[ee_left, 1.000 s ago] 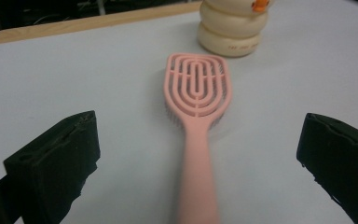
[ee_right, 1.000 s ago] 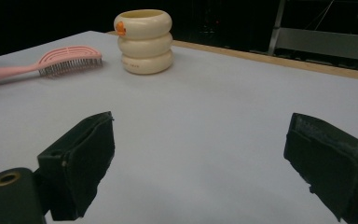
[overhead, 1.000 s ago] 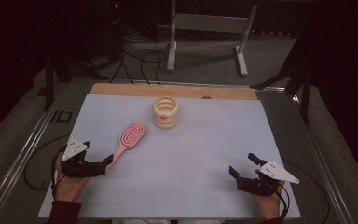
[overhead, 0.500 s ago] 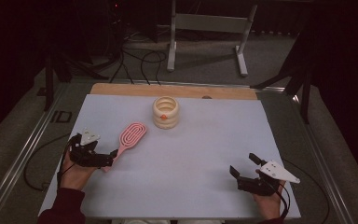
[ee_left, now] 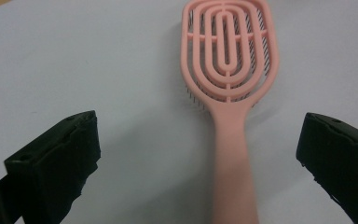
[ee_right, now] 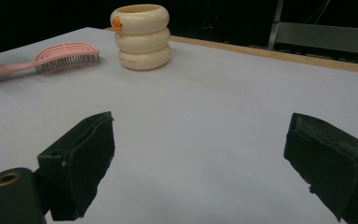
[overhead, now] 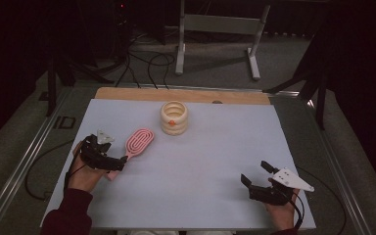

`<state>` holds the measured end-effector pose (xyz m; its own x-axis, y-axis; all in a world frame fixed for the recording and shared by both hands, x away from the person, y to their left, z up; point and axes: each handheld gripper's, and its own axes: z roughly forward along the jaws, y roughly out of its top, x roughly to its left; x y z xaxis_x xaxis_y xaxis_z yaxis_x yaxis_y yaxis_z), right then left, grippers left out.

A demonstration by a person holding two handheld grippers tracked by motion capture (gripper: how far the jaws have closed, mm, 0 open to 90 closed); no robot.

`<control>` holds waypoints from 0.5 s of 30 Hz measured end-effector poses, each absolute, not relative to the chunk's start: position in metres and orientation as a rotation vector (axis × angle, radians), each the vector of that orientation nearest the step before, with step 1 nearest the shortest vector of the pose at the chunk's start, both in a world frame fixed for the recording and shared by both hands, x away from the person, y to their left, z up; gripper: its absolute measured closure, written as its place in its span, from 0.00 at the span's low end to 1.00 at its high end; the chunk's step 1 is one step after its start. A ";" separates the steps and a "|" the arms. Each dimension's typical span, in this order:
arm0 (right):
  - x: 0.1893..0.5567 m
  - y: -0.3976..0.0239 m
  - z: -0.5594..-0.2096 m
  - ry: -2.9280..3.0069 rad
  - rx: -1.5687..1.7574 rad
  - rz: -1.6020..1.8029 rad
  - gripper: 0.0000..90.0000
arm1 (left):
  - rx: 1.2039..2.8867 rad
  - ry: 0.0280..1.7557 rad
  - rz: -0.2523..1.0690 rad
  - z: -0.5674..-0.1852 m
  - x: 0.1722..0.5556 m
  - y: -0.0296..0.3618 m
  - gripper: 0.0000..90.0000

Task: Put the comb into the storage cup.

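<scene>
Dim room, lit tabletop

Pale grey-white table (overhead: 215,161) with a wooden strip (overhead: 181,95) along the far edge, grey floor (overhead: 215,63) behind, metal stand (overhead: 219,24) back there, black cables (overhead: 147,61) snaking around, everything beyond pretty much black.

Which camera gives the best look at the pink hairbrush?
The left gripper view: the pink hairbrush lies close between open jaws. The high view shows it small; the right gripper view shows it side-on, far off.
</scene>
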<state>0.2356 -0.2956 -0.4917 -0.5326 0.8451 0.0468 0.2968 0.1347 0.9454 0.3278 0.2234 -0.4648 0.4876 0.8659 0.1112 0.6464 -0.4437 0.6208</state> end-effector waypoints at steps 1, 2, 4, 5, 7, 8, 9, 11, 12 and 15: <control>0.236 -0.296 -0.492 1.906 1.094 1.401 0.10 | 2.230 1.246 0.575 -0.465 0.328 0.223 0.00; 0.236 -0.296 -0.492 1.906 1.093 1.402 0.10 | 2.230 1.246 0.575 -0.465 0.328 0.223 0.00; 0.236 -0.296 -0.492 1.906 1.093 1.402 0.10 | 2.272 1.255 0.549 -0.469 0.336 0.218 0.00; 0.236 -0.296 -0.492 1.908 1.096 1.399 0.10 | 2.279 1.258 0.540 -0.470 0.337 0.217 0.01; 0.236 -0.296 -0.492 1.908 1.097 1.398 0.10 | 2.294 1.257 0.530 -0.470 0.339 0.216 0.01; 0.236 -0.296 -0.492 1.909 1.097 1.396 0.10 | 2.322 1.266 0.503 -0.473 0.344 0.213 0.01; 0.236 -0.296 -0.492 1.912 1.098 1.395 0.10 | 2.338 1.269 0.486 -0.474 0.346 0.211 0.01; 0.236 -0.296 -0.492 1.912 1.099 1.395 0.10 | 2.362 1.278 0.474 -0.476 0.349 0.208 0.01; 0.236 -0.296 -0.492 1.916 1.103 1.393 0.10 | 2.368 1.282 0.472 -0.477 0.350 0.207 0.02; 0.237 -0.296 -0.493 1.919 1.104 1.394 0.10 | 2.376 1.310 0.420 -0.479 0.354 0.205 0.06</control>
<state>0.2367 -0.2959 -0.4926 -0.5325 0.8449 0.0515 0.3102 0.1382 0.9406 0.3544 0.2054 -0.4789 0.5174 0.8528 0.0705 0.7349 -0.4850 0.4739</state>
